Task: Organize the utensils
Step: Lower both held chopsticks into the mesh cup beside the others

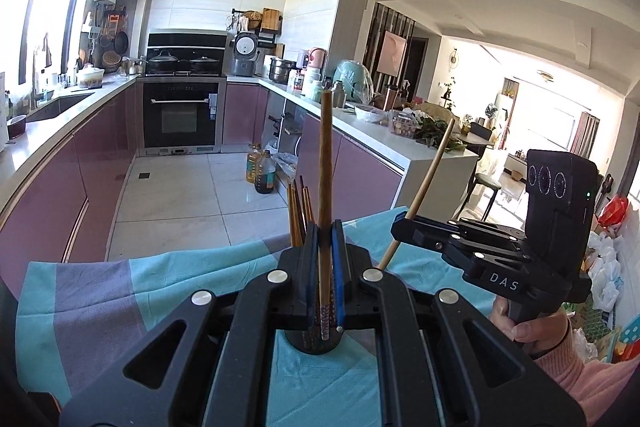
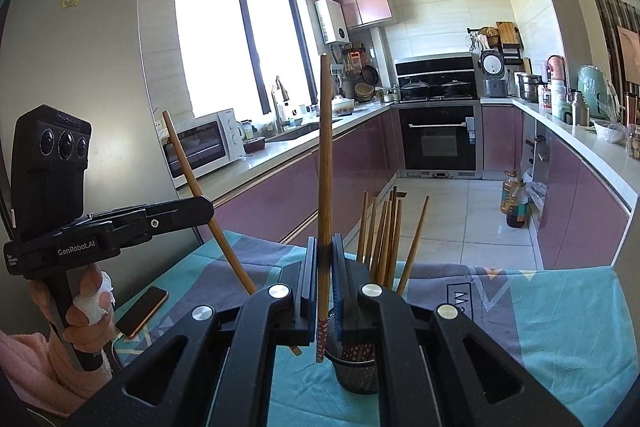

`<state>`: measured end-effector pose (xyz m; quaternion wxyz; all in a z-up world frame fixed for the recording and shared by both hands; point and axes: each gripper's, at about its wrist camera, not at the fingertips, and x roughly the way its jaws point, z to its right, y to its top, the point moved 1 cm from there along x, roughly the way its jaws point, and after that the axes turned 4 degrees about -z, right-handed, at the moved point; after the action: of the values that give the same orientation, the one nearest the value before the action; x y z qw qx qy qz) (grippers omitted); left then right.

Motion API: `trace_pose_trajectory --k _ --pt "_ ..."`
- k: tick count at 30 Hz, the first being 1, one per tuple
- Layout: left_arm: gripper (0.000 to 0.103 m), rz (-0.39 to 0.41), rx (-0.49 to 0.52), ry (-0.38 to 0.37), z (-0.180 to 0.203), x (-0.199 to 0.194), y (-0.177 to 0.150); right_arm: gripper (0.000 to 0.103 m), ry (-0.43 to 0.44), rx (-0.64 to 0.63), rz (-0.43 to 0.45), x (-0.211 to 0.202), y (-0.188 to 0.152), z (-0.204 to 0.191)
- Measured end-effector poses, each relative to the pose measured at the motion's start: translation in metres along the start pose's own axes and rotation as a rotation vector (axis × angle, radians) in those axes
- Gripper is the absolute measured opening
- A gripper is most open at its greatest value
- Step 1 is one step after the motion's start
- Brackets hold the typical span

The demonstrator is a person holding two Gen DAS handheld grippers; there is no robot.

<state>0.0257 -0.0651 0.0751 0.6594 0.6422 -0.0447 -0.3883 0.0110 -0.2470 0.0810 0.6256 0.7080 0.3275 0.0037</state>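
A teal-and-grey tablecloth (image 2: 540,307) covers the table; on it stand a mesh holder (image 2: 356,367) and a phone (image 2: 142,311).

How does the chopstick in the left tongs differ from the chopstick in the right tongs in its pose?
The chopstick in the left tongs stands over the mesh holder; the chopstick in the right tongs hangs just beside it. In each tongs' own camera its chopstick looks upright, while the other appears tilted. Both are brown wood with a patterned lower end, and each is clamped between shut tongs.
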Motion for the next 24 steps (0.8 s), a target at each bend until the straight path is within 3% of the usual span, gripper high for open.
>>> trace_pose_trajectory --k 8,24 --pt "0.007 0.020 0.007 0.001 0.009 -0.001 0.005 0.006 -0.008 0.001 0.008 0.003 0.004 0.002" --pt "0.007 -0.029 0.005 0.005 0.005 0.010 0.004 0.006 -0.035 0.019 -0.017 0.019 0.001 0.008"
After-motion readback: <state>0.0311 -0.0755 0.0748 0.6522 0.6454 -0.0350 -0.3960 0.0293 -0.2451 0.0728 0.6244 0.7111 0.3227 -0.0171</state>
